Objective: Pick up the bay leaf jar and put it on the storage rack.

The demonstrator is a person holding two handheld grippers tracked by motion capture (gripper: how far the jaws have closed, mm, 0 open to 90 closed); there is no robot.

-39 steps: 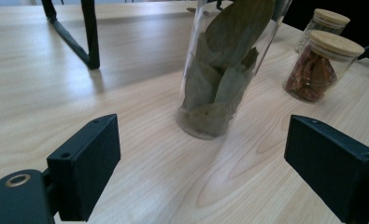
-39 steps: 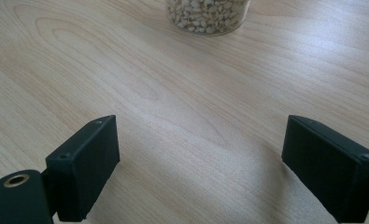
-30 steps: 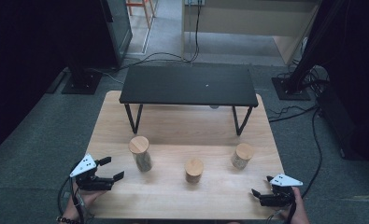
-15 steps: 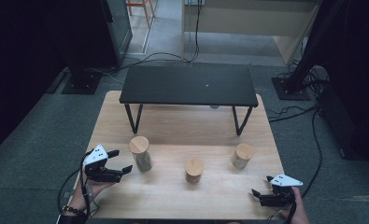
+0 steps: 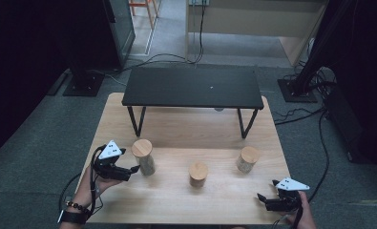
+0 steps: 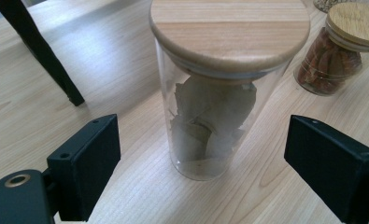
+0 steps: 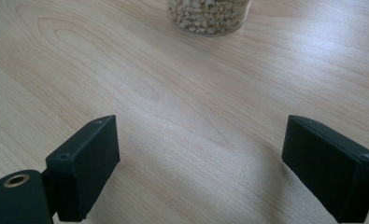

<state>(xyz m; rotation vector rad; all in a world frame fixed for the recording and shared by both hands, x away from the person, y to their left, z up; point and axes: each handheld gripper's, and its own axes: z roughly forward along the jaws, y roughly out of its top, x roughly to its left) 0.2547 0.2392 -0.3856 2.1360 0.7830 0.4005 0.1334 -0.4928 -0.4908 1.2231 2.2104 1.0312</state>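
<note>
Tall jar: upright, wooden lid, dried leaves inside
Left gripper: jaws apart, flanking jar, not touching
Second jar: behind, reddish contents

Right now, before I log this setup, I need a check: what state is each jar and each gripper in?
Tall jar of dried leaves: upright, wooden lid on, not gripped.
Middle jar: upright, lid on, reddish pieces inside.
Right jar: upright, lid on, pale nuts inside.
Left gripper: open, jaws either side of the tall jar, not touching.
Right gripper: open, nothing between the jaws.
Black stand: upright, top bare.
</note>
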